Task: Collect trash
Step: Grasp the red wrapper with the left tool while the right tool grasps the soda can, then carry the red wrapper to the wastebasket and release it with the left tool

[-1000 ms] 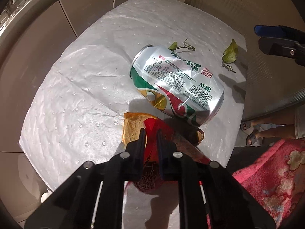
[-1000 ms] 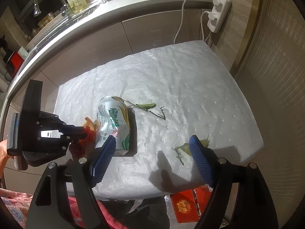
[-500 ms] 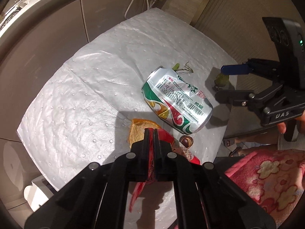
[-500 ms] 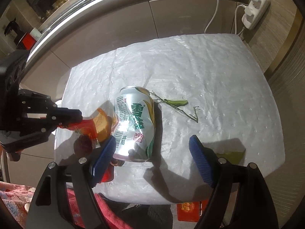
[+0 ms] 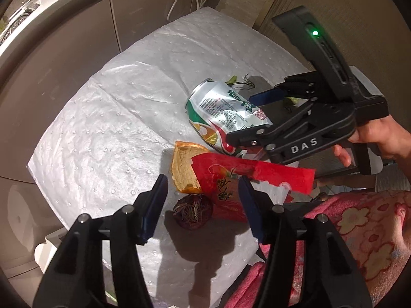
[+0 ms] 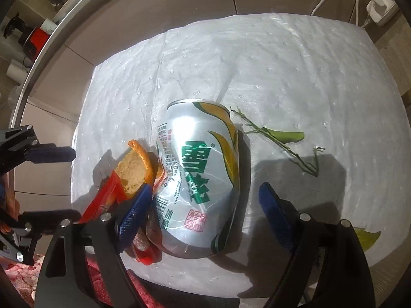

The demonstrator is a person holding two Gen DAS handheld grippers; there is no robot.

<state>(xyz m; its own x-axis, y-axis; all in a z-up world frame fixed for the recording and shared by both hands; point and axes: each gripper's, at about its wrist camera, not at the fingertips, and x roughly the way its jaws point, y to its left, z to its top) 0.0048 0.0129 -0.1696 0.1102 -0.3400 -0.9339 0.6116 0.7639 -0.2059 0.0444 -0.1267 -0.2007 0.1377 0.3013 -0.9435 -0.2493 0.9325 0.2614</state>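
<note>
Right gripper (image 6: 205,210) spread wide astride the can (image 6: 197,177); wrapper (image 6: 108,195) and peel (image 6: 136,169) crowd its left finger, bare pad (image 6: 295,77) beyond. Left gripper (image 5: 203,205) gapes over wrapper (image 5: 246,177) and dark clump (image 5: 192,211); pad's left half bare.

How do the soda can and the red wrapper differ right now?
The soda can is silver, dented and bulky; the red wrapper is flat and thin. The can sits between the right claw fingers; the wrapper lies under the open left claw. Both lie on the white pad.
</note>
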